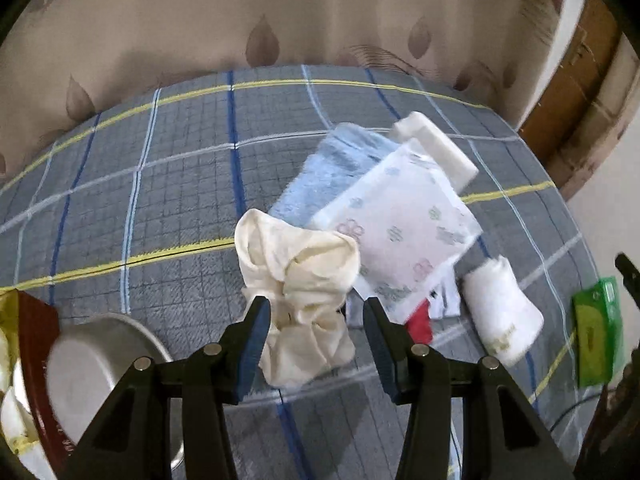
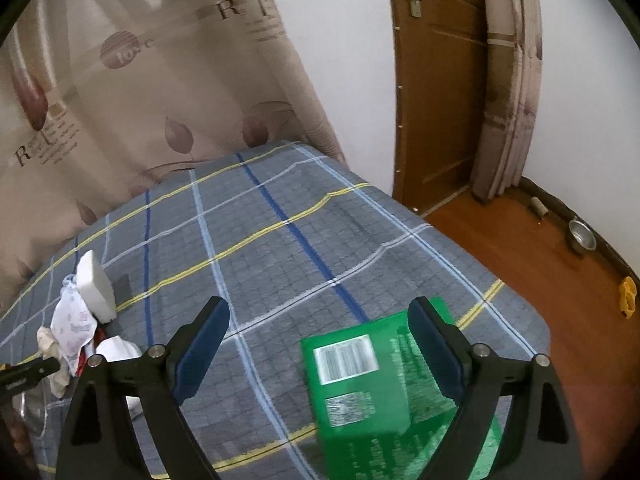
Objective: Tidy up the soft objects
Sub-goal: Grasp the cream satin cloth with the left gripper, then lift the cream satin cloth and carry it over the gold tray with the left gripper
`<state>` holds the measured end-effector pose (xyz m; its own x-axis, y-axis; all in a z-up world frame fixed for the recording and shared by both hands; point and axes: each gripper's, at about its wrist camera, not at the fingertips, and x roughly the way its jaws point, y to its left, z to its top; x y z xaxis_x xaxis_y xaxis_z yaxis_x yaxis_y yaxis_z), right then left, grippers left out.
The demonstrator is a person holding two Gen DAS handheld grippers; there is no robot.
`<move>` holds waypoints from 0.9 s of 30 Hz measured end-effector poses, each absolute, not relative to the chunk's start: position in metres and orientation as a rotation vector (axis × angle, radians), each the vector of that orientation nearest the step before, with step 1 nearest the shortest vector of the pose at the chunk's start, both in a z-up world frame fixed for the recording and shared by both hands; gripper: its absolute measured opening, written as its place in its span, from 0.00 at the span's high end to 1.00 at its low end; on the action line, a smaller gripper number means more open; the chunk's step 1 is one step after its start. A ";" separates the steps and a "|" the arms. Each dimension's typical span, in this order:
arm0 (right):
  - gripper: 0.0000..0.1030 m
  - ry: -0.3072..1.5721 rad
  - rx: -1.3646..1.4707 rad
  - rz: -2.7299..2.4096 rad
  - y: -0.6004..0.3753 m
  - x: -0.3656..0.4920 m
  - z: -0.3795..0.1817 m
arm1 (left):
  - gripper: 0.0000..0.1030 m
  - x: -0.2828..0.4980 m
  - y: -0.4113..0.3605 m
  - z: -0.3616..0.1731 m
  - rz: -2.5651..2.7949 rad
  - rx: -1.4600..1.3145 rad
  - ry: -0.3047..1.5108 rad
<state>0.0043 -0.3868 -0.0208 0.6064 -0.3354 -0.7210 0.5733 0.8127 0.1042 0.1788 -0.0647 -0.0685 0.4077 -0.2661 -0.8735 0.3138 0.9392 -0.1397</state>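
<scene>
The left gripper [image 1: 316, 308] stands spread over a cream cloth [image 1: 298, 280]. A red item [image 1: 420, 320] at four o'clock is mostly hidden. The right gripper [image 2: 320, 314] is spread, its right finger covering part of the green box [image 2: 360, 392].

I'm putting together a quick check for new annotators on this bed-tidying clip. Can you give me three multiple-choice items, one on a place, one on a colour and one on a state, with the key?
1. Where is the cream cloth?
A. Between the left gripper fingers
B. On the floor
C. Inside the bowl

2. What colour is the box under the right gripper?
A. Red
B. Green
C. Black

3. How do the left gripper's jaws stand?
A. Clamped flat on a box
B. Apart, not pressing the cloth
C. Shut tight on nothing

Key:
1 A, the left wrist view shows the cloth bunched in the gap between the fingers.
2 B, the right wrist view shows a green box with a barcode on the bedspread.
3 B, both pads stand clear of the cloth's sides.
</scene>
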 end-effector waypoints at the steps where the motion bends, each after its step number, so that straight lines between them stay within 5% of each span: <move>1: 0.14 0.752 0.337 -0.534 -0.385 0.005 -0.021 | 0.52 0.181 -0.064 -0.071 -0.356 0.040 1.098; 14: 0.13 0.745 0.329 -0.533 -0.384 0.006 -0.020 | 0.53 0.196 -0.059 -0.089 -0.301 0.000 1.141; 18: 0.13 0.743 0.321 -0.527 -0.381 0.007 -0.020 | 0.74 0.195 -0.059 -0.090 -0.305 0.008 1.142; 27: 0.13 0.746 0.314 -0.519 -0.378 0.006 -0.019 | 0.86 0.190 -0.055 -0.089 -0.314 0.000 1.153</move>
<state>0.0062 -0.3783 -0.0193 0.6178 -0.3340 -0.7119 0.5506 0.8301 0.0883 0.1899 -0.0547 -0.0895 0.3670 -0.2439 -0.8977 0.2441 0.9564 -0.1601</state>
